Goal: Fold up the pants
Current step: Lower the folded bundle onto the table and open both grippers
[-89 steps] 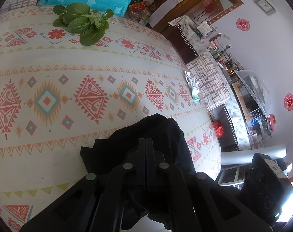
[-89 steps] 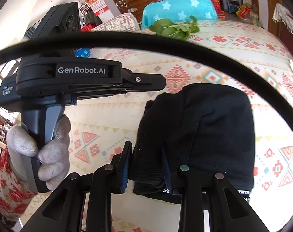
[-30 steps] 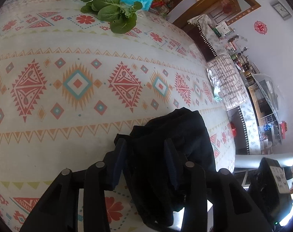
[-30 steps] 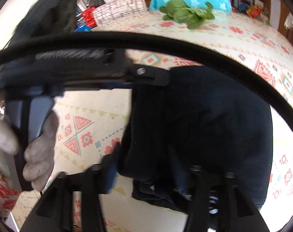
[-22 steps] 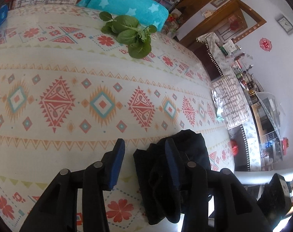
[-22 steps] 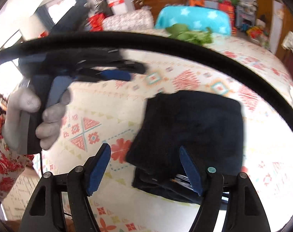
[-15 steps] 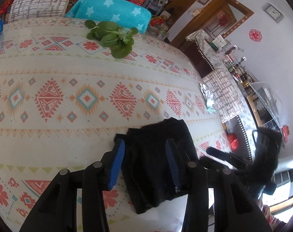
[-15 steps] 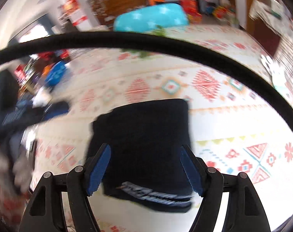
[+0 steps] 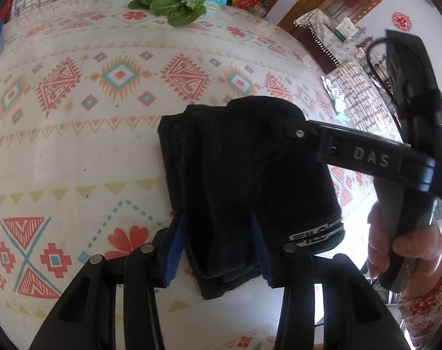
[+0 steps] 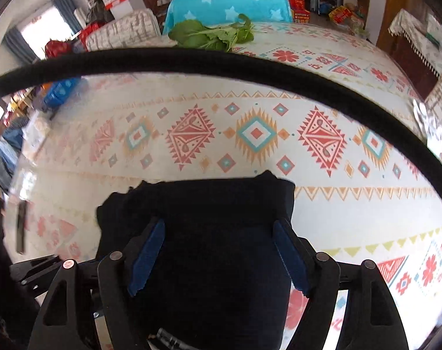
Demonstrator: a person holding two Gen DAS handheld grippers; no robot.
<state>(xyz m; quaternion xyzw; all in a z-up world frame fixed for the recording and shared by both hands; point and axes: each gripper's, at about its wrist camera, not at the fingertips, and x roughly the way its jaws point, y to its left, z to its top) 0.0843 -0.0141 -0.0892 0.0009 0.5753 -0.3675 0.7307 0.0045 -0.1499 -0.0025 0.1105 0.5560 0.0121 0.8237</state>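
Note:
The black pants (image 9: 238,175) lie folded in a thick stack on the patterned tablecloth (image 9: 75,145), waistband label at the near right corner. My left gripper (image 9: 216,242) hovers at the stack's near left edge. It is open, with one blue pad beside the stack and the other over it. In the left wrist view my right gripper (image 9: 291,129) reaches in from the right above the stack, held by a hand (image 9: 396,248). Seen from its own camera, the right gripper (image 10: 218,242) has its jaws opening wide over the pants (image 10: 209,210), its pads off the cloth.
A bunch of leafy greens (image 9: 168,0) lies at the table's far edge, in front of a turquoise star-patterned cover (image 10: 229,3). A black cable (image 10: 221,61) arcs across the right wrist view. Chairs and cluttered furniture ring the table.
Both grippers have shifted across the table, and the right one now shows at the right of the left wrist view. The right jaws have spread wider. The stack lies still.

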